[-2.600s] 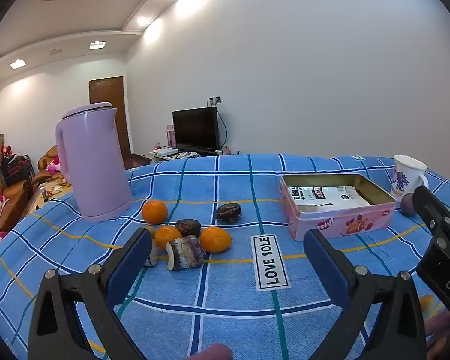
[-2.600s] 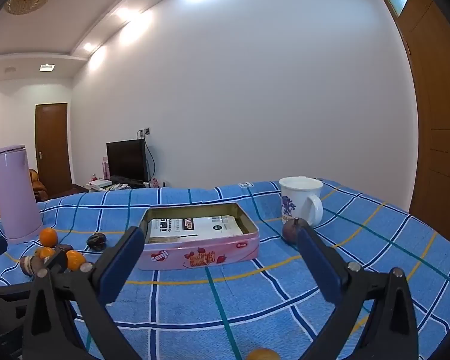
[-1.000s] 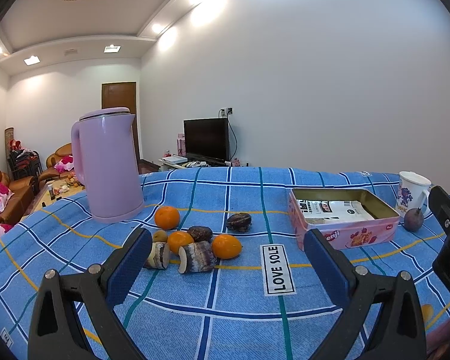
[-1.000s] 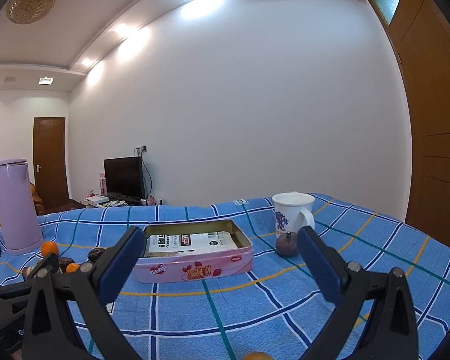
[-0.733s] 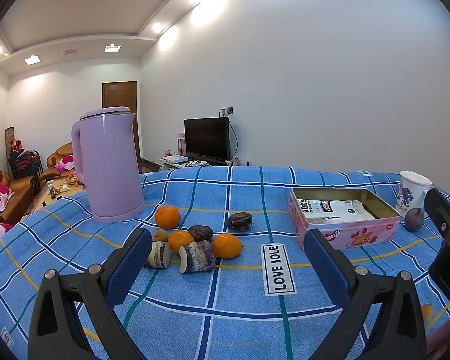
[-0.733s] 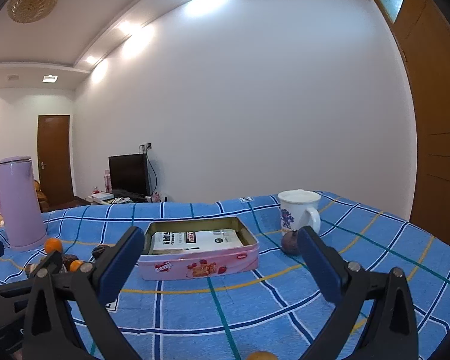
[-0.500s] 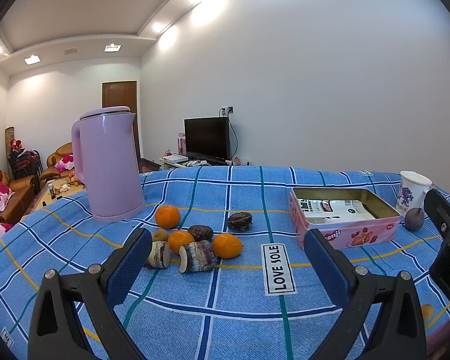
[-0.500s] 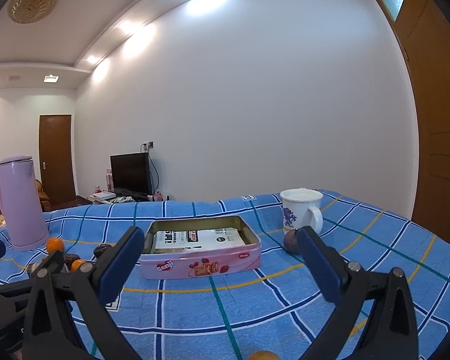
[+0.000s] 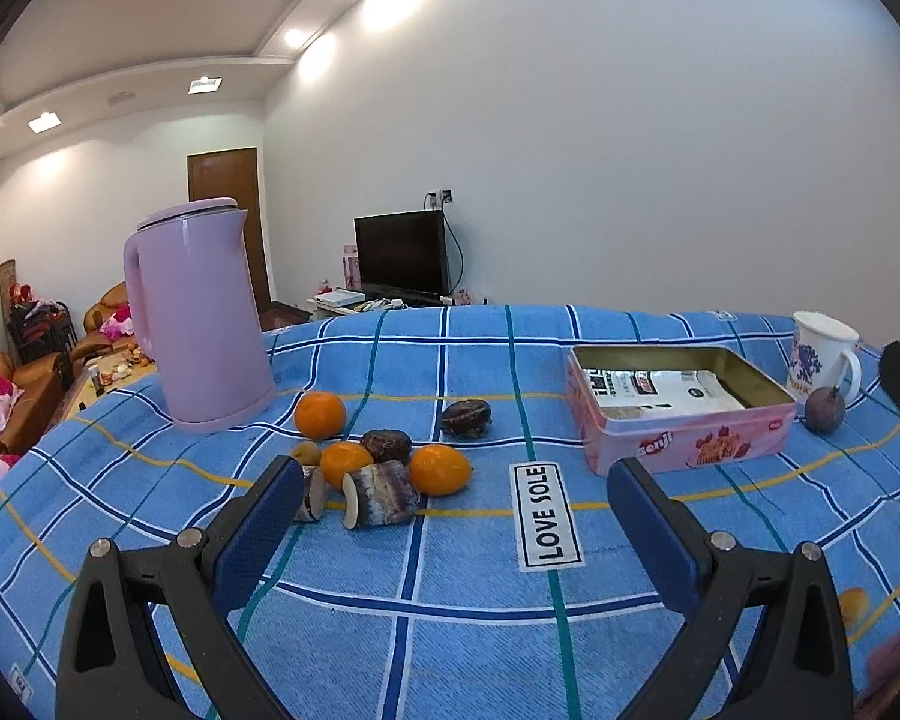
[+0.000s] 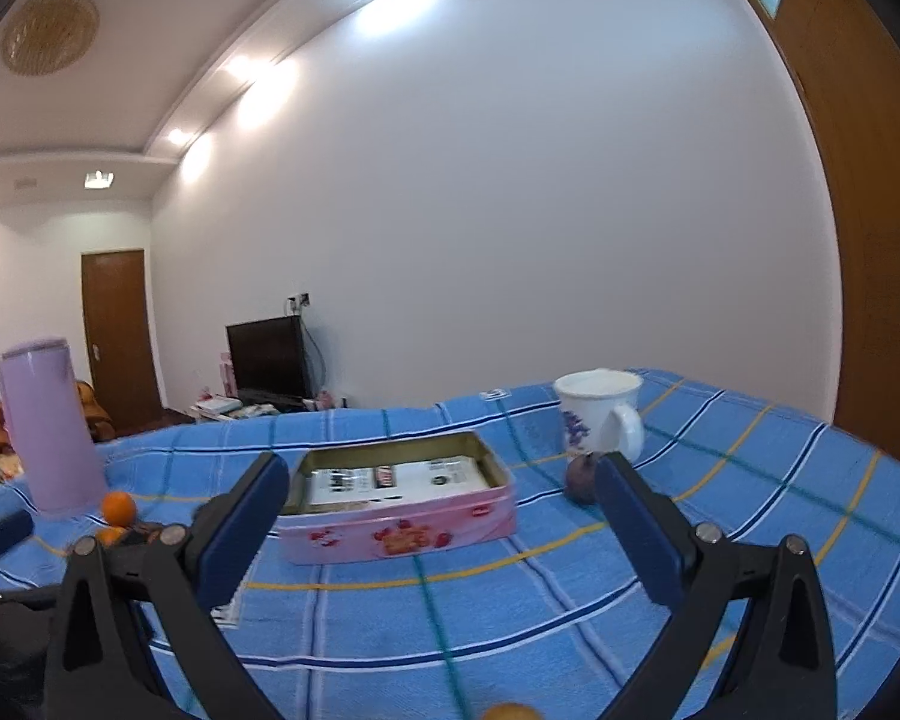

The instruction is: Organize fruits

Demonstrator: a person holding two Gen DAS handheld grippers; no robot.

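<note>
Three oranges, one at the back (image 9: 320,414), lie with dark fruits (image 9: 465,417) and cut cane pieces (image 9: 381,492) on the blue checked cloth, ahead and left of my open left gripper (image 9: 453,501). A pink tin (image 9: 684,447) holding a white packet stands to the right. A purple fruit (image 9: 824,410) rests beside the white mug (image 9: 817,354). My right gripper (image 10: 441,507) is open over the cloth, the pink tin (image 10: 399,525) straight ahead between its fingers, and the purple fruit (image 10: 581,485) sits just behind its right finger. A small orange fruit (image 10: 507,711) lies at the bottom edge.
A tall lilac kettle (image 9: 201,321) stands at the back left of the fruit. A "LOVE SOLE" label (image 9: 547,513) is sewn on the cloth. Another small orange fruit (image 9: 852,607) lies near the front right. Sofas and a television (image 9: 401,255) are beyond the table.
The right gripper has swung slightly, so the tin and mug have shifted right in its view, which is now blurred. The left gripper has hardly moved. Both stay open.
</note>
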